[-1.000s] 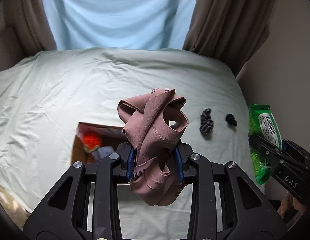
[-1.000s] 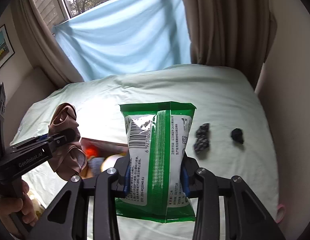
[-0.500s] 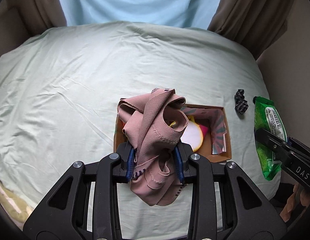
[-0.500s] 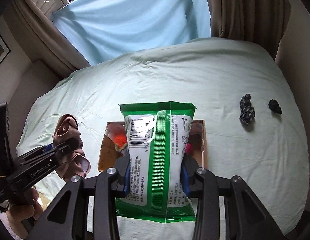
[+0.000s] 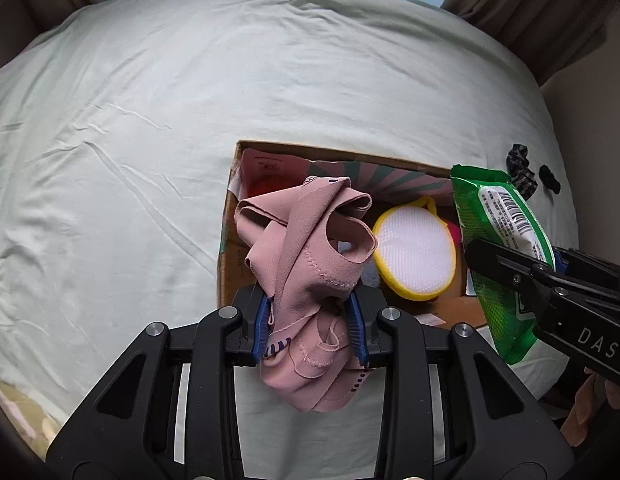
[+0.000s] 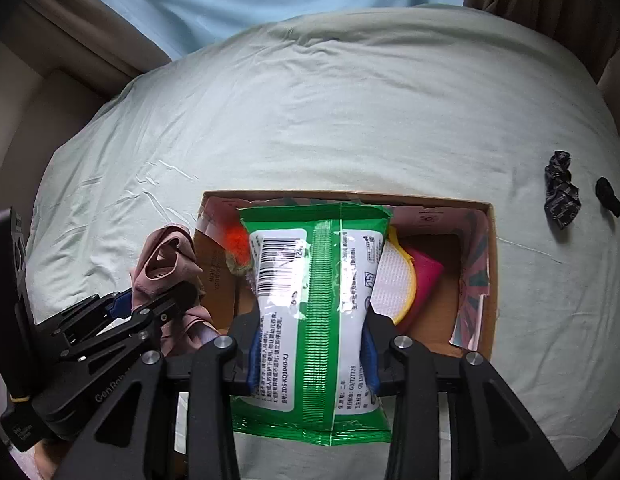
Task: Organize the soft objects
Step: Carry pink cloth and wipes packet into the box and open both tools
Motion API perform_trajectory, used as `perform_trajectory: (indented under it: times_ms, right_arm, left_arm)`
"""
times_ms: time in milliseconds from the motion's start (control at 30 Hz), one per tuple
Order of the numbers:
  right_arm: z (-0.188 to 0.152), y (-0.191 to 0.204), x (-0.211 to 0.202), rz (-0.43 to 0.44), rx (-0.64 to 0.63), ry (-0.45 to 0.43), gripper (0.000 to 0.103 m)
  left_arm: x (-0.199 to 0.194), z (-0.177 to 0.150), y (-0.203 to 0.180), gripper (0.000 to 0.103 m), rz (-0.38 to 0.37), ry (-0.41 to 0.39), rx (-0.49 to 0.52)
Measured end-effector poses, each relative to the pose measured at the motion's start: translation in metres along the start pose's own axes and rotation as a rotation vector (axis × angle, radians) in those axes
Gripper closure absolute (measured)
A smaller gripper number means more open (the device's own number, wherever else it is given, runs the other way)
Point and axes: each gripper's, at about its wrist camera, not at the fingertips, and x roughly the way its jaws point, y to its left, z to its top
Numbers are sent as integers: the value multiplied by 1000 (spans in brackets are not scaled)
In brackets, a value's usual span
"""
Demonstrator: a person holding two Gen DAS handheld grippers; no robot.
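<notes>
My left gripper (image 5: 310, 326) is shut on a crumpled pink garment (image 5: 310, 248), held above the left part of an open cardboard box (image 5: 229, 248) on the bed. My right gripper (image 6: 312, 350) is shut on a green and white wipes pack (image 6: 314, 300), which hangs over the middle of the same box (image 6: 492, 240). Inside the box lie a round white pad with a yellow rim (image 5: 416, 256), a magenta item (image 6: 426, 276) and an orange fluffy thing (image 6: 237, 240). Each gripper shows at the edge of the other's view.
The box rests on a pale green bedsheet (image 5: 149, 140). A dark patterned scrunchie (image 6: 562, 192) and a small black item (image 6: 608, 196) lie on the sheet to the right of the box. Brown curtains and a light blue drape hang behind the bed.
Both grippers have come down and forward with their loads. The box, earlier low and partly hidden, now lies directly beneath the garment and the pack and looks much larger.
</notes>
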Motion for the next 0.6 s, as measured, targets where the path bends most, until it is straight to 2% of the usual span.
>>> perform_trajectory:
  times_ms: [267,400,467,500,567,600]
  right_arm:
    - [29,-9,73,63,-5,147,67]
    - [36,-11,90,78,8,189,67]
    - [40,-13,94,98,28,210,67]
    - [42,-13,96,108,33,216,66]
    - [46,-11,99,106,35,234,56]
    - [48,-11,100,100,35,245,38]
  left_arm:
    - [59,0,12,74,40,81,5]
    - [66,1,6,74,45,92,49]
    - [62,2,3,74,13,84,58]
    - [59,1,1,70,-11,77,63]
    - [55,0,-3,44,-20,84,72]
    - [53,-2,-4,18,-5,82,79]
